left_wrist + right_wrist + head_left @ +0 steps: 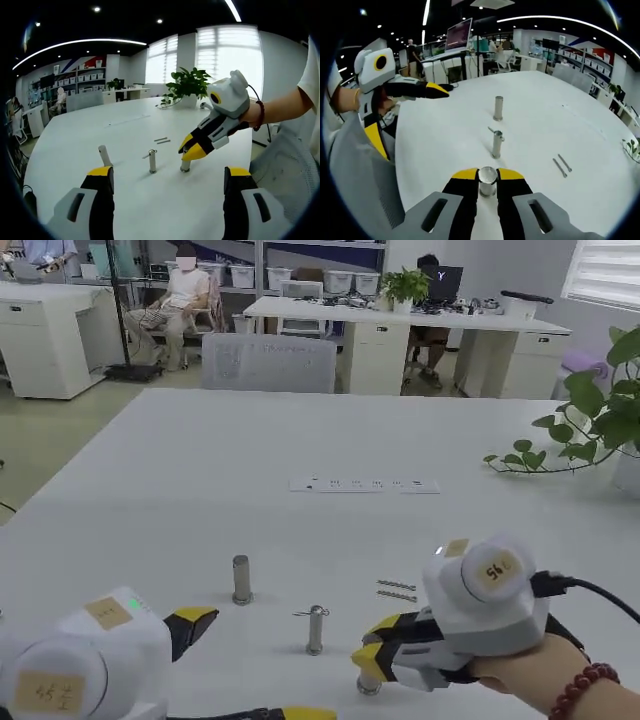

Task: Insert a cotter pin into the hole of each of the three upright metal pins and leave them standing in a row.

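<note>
One done: middle pin (316, 628) cottered; far-left pin (241, 580), near-right pin (487, 182) empty; loose cotter pins (396, 590) beside; right gripper (488, 175) clamps near-right pin; left gripper (168, 172) jaws apart.

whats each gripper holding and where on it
The right gripper clamps the nearest upright pin near its top; the left gripper is open, holding nothing.

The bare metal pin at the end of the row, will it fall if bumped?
Probably. That metal pin is tall and thin on a small foot, so a bump near the top likely tips it. Being round, it would probably roll across the smooth table.
</note>
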Demonstrator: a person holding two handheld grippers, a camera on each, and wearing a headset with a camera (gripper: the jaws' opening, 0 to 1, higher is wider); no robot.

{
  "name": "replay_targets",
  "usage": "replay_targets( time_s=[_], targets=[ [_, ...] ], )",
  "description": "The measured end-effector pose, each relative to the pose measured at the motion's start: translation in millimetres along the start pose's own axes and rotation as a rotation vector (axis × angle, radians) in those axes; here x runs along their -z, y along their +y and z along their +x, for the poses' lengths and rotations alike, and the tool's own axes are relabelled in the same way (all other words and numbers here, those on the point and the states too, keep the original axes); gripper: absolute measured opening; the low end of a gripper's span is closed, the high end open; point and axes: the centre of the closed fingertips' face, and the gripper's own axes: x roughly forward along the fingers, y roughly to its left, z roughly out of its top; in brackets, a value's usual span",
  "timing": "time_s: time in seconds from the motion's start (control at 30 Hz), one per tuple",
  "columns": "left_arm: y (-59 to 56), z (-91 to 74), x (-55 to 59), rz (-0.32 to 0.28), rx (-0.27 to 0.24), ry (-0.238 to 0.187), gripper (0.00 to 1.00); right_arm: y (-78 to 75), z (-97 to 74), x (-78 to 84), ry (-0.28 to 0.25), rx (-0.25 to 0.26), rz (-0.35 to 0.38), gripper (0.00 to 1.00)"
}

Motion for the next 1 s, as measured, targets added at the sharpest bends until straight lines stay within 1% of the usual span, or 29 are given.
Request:
replay_targets(
  time_s=[0.47,0.57,0.7,0.83,0.87,0.93,1.0],
  targets=[
    [-0.5,0.5,0.6,-0.007,0.003,-0.002,0.90,2.6,8.2,-1.4,-0.020,0.014,0.039,0.14],
    [0.2,0.1,1.3,-0.008,0.003,-0.001,0.90,2.1,9.5,-0.1,-0.018,0.023,0.036,0.14],
    [0.0,0.2,1.9,-0.011,0.003,-0.001,0.90,1.0,9.9,2.4,-0.011,0.040,0.008,0.14],
    [-0.7,0.8,1.5,-0.016,0.006,-0.004,0.90,-1.0,9.9,6.8,-0.007,0.055,0.006,0.14],
    [-0.8,1.0,2.2,-0.017,0.007,-0.002,0.90,-1.4,9.5,8.0,-0.009,0.058,0.005,0.14],
    [-1.0,1.0,3.3,-0.016,0.008,0.001,0.89,-2.6,9.1,6.5,-0.029,0.062,0.023,0.14],
    [-1.4,0.7,4.5,-0.017,0.008,0.005,0.89,-3.1,9.4,6.5,-0.035,0.063,0.027,0.14]
  ],
)
